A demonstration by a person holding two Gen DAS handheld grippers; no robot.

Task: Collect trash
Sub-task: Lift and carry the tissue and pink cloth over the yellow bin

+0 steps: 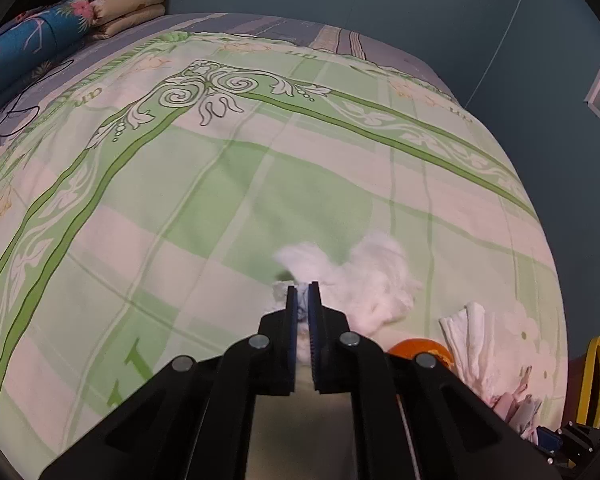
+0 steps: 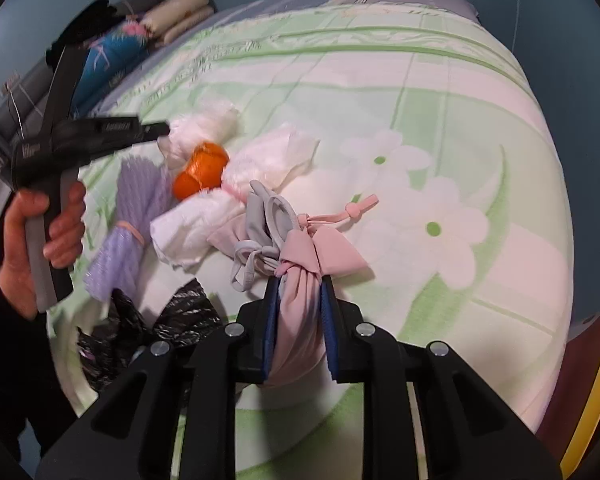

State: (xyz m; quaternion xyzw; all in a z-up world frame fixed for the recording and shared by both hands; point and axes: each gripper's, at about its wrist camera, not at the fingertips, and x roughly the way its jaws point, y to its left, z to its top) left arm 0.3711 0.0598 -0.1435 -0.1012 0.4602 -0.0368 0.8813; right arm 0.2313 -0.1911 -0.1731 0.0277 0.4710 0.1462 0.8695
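A: Left gripper [image 1: 303, 286] state?
B: Fingers pinched on white tissue [image 1: 374, 276], lifted off bed [image 1: 180, 200]; pink cloth bundle [image 2: 300, 300] clamped by right gripper [image 2: 300, 280], presumably for bagging.

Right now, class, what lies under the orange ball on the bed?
The orange ball rests on crumpled white tissues, which lie on the green bedspread. A purple bundle sits beside it. Whatever is beneath the tissues is covered.
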